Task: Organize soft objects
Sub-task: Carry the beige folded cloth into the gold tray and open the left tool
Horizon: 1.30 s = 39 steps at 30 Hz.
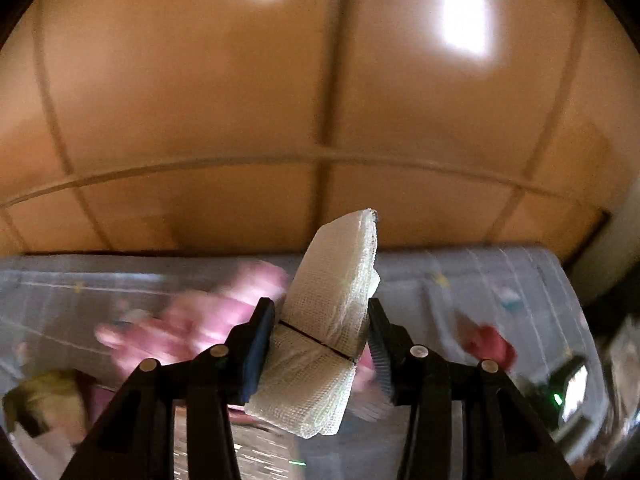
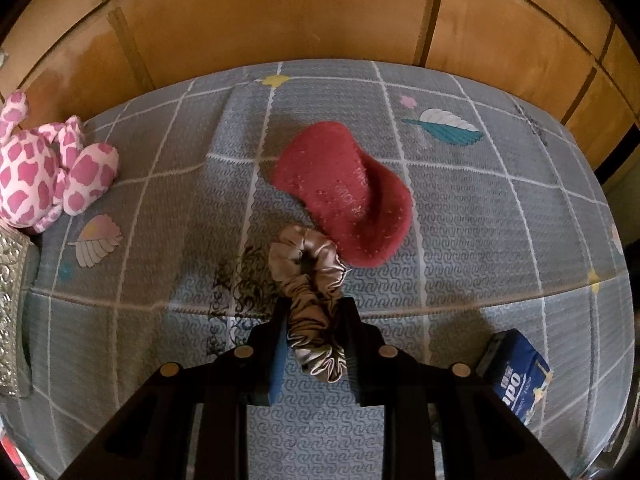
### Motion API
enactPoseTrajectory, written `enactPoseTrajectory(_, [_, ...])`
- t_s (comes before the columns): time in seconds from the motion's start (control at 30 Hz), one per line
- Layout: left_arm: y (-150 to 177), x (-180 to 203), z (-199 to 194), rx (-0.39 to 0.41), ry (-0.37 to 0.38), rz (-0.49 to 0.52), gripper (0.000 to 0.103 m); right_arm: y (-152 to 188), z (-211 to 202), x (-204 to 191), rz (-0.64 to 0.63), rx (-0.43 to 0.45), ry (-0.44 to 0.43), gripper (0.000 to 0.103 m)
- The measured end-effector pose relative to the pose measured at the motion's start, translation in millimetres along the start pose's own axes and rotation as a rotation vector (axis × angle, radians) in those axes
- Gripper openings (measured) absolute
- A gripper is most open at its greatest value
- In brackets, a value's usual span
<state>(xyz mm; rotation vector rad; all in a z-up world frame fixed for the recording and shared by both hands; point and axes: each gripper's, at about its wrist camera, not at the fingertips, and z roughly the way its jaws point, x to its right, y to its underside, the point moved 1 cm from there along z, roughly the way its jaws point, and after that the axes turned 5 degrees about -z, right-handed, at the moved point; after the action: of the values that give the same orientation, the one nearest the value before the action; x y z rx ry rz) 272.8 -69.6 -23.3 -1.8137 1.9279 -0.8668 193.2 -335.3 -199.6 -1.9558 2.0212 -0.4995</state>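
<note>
A grey quilted bedcover (image 2: 460, 208) with a white grid, printed leaves and small stars spreads across the bed, and glossy orange-brown wooden panels (image 2: 280, 12) rise behind it, throwing back two bright patches of light in the left view. Writing: dark ornate lettering is printed on the cover just left of the right gripper, too curled to read; the blue soft pack (image 2: 516, 376) at the lower right shows "po" and little else.

The right gripper (image 2: 316, 332) has its fingers pressed onto a beige satin scrunchie (image 2: 310, 292), whose far loop reaches toward a red fuzzy sock with grip dots (image 2: 344, 192) lying flat mid-bed, the two overlapping in view. Pink-and-white spotted plush toy (image 2: 48, 168) sits at the left edge, near the panels, with a silvery embossed box (image 2: 10, 300) below it.

The left gripper (image 1: 322, 332) is clamped on a folded white mesh cloth tied with a thin black band (image 1: 328, 320), lifted above the bed. Behind it everything is smeared: pink plush, red sock, something yellowish-brown at lower left.
</note>
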Motion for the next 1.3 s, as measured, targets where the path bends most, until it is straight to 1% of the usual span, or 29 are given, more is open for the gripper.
enactPoseTrajectory(0.07, [-17,-30,-1,0.018,-0.048,-0.048,0.046,1,1,-2,-0.006,0.001,0.004,0.024])
enactPoseTrajectory(0.2, [-29,-95,-14,0.056,-0.146,-0.142,0.046,3,5,-9,-0.015,0.002,0.012,0.024])
enactPoseTrajectory(0.3, [-20,-132,-23,0.070,-0.204,-0.195,0.046,3,3,-12,-0.031,0.005,0.023,0.024])
enactPoseTrajectory(0.33, [-14,-150,-31,0.077,-0.222,-0.217,0.046,3,3,-14,-0.037,0.007,0.027,0.024])
enactPoseTrajectory(0.43, [9,-179,-49,0.090,-0.248,-0.245,0.046,5,3,-19,-0.051,0.011,0.038,0.024])
enactPoseTrajectory(0.5, [24,-194,-60,0.100,-0.249,-0.257,0.046,6,2,-23,-0.063,0.015,0.047,0.024])
enactPoseTrajectory(0.53, [37,-204,-70,0.105,-0.248,-0.270,0.046,6,2,-25,-0.070,0.017,0.054,0.024])
enactPoseTrajectory(0.6, [58,-217,-84,0.112,-0.228,-0.301,0.046,8,3,-27,-0.080,0.020,0.062,0.024])
enactPoseTrajectory(0.7, [93,-244,-106,0.116,-0.198,-0.366,0.046,9,3,-31,-0.092,0.026,0.074,0.024])
enactPoseTrajectory(0.8, [137,-273,-134,0.114,-0.190,-0.444,0.046,11,3,-34,-0.102,0.030,0.086,0.024])
enactPoseTrajectory(0.83, [158,-286,-144,0.107,-0.185,-0.490,0.046,12,3,-35,-0.105,0.032,0.090,0.024])
enactPoseTrajectory(0.9, [179,-298,-150,0.091,-0.181,-0.537,0.046,14,5,-39,-0.115,0.036,0.101,0.024])
enactPoseTrajectory(0.93, [195,-304,-152,0.080,-0.184,-0.562,0.046,15,3,-40,-0.120,0.038,0.108,0.024])
enactPoseTrajectory(1.03, [223,-316,-153,0.055,-0.173,-0.621,0.047,18,6,-47,-0.130,0.045,0.127,0.024])
enactPoseTrajectory(1.1, [231,-318,-146,0.038,-0.185,-0.634,0.047,19,5,-49,-0.132,0.048,0.135,0.023])
enactPoseTrajectory(1.17, [235,-321,-133,0.009,-0.179,-0.654,0.047,20,5,-52,-0.132,0.051,0.142,0.023])
enactPoseTrajectory(1.3, [226,-318,-106,-0.026,-0.195,-0.647,0.051,22,4,-56,-0.129,0.053,0.147,0.023])
